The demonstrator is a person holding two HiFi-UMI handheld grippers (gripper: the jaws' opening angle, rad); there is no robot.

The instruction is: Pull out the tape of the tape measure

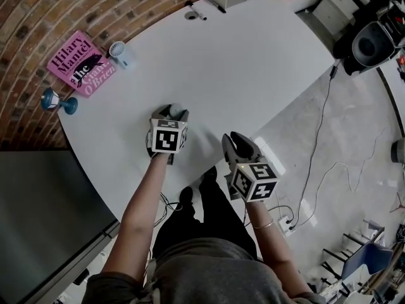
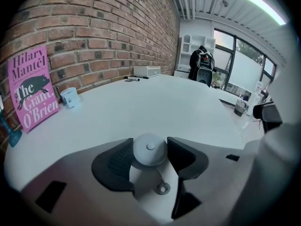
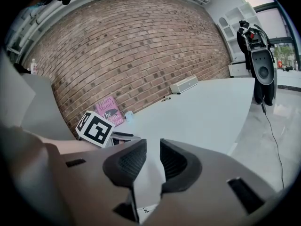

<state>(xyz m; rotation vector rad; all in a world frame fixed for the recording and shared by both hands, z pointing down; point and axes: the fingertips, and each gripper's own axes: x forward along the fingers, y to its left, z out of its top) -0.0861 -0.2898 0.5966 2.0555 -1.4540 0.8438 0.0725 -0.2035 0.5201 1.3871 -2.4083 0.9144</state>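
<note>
Left gripper (image 2: 150, 150) looks clamped on the small round grey tape measure (image 2: 149, 147) on the white table (image 2: 155, 102), probably anchoring it. Right gripper (image 3: 153, 160) hangs nearby, jaws slightly apart and empty, likely to grab the metal pull ring (image 2: 162, 188).

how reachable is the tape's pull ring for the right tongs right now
Probably not cleanly. The pull ring lies inside the throat of the left tongs, behind the tape measure they seem to pinch, with a jaw on either side. The right tongs are open and empty.
</note>
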